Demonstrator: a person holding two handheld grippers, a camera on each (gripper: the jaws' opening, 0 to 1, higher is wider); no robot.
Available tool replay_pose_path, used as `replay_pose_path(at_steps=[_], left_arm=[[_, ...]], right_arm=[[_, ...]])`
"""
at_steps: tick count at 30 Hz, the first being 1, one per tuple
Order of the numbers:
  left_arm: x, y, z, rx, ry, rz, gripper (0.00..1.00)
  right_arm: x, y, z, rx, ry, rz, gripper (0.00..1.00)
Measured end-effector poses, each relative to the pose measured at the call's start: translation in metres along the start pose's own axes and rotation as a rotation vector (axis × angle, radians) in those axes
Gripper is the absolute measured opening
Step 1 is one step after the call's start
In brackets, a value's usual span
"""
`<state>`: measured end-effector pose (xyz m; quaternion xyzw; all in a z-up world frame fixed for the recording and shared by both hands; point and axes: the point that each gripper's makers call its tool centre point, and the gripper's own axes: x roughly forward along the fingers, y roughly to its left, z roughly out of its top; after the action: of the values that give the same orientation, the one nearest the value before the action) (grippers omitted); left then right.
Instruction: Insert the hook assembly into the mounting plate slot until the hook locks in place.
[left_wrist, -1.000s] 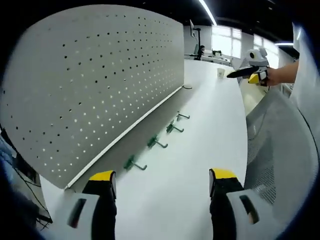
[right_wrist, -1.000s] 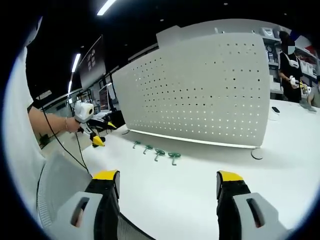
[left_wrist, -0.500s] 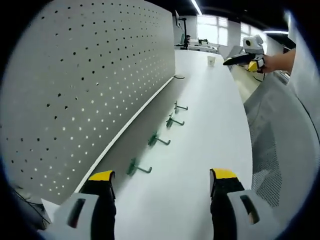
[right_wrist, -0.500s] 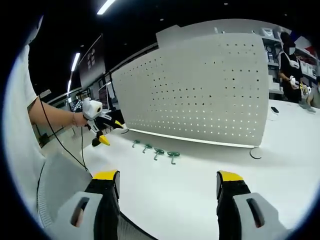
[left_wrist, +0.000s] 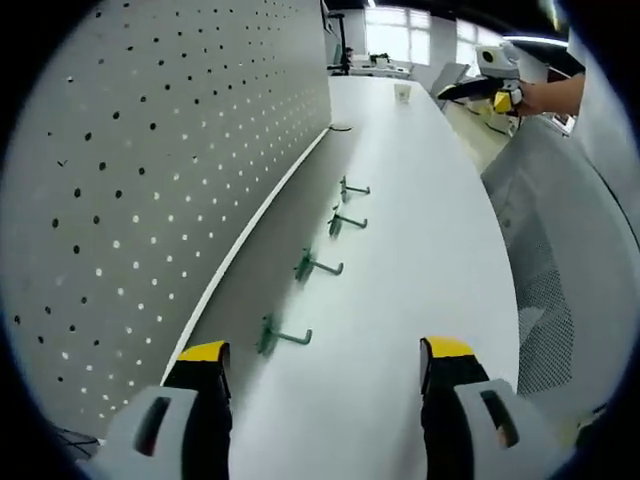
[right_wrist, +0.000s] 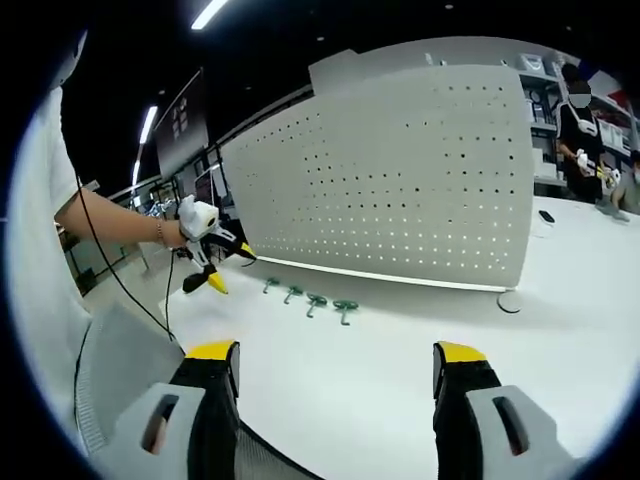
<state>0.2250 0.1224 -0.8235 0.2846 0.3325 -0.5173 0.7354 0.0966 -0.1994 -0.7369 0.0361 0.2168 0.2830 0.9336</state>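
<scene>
Left gripper view: left gripper (left_wrist: 325, 375) at bottom centre of frame, jaws spread wide, yellow tips, nothing between them. White desk (left_wrist: 420, 230) runs from bottom to top centre. Perforated grey mounting plate (left_wrist: 150, 170) stands upright along the left half of frame, its lower edge meeting the desk. Four green hooks lie on the desk in a row just beside the plate's base, apart from one another: nearest hook (left_wrist: 280, 336) just above the left jaw tip, second hook (left_wrist: 316, 266) at centre, third hook (left_wrist: 345, 221) above it, farthest hook (left_wrist: 352, 188) at upper centre. None sits in the plate. Small cup (left_wrist: 402, 91) on the desk at top centre. Right gripper (left_wrist: 478, 92) at upper right, held by a hand (left_wrist: 535, 95) above the desk edge; its jaws look parted, nothing in them

Right gripper view: right gripper (right_wrist: 335, 375) at bottom centre, jaws wide apart, empty. Mounting plate (right_wrist: 400, 190) fills centre frame, upright. The four hooks (right_wrist: 310, 298) lie on the desk (right_wrist: 400, 370) in front of its lower left part. Left gripper (right_wrist: 220, 268) at left centre, near the hooks but clear of them, jaws parted and empty. A person (right_wrist: 580, 135) stands at upper right, well apart
</scene>
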Motion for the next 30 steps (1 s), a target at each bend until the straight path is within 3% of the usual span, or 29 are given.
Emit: replay_pose_path(at_steps=[20, 22, 30], left_arm=[[0.027, 0.013, -0.016, 0.077, 0.111, -0.082, 0.78], [0.031, 0.013, -0.021, 0.102, 0.142, -0.096, 0.77], [0.039, 0.014, -0.019, 0.125, 0.159, -0.119, 0.76]], right_arm=[[0.002, 0.002, -0.004, 0.006, 0.01, 0.004, 0.77], [0.002, 0.002, -0.004, 0.007, 0.013, 0.004, 0.77], [0.0, 0.0, -0.006, 0.01, 0.017, -0.003, 0.77]])
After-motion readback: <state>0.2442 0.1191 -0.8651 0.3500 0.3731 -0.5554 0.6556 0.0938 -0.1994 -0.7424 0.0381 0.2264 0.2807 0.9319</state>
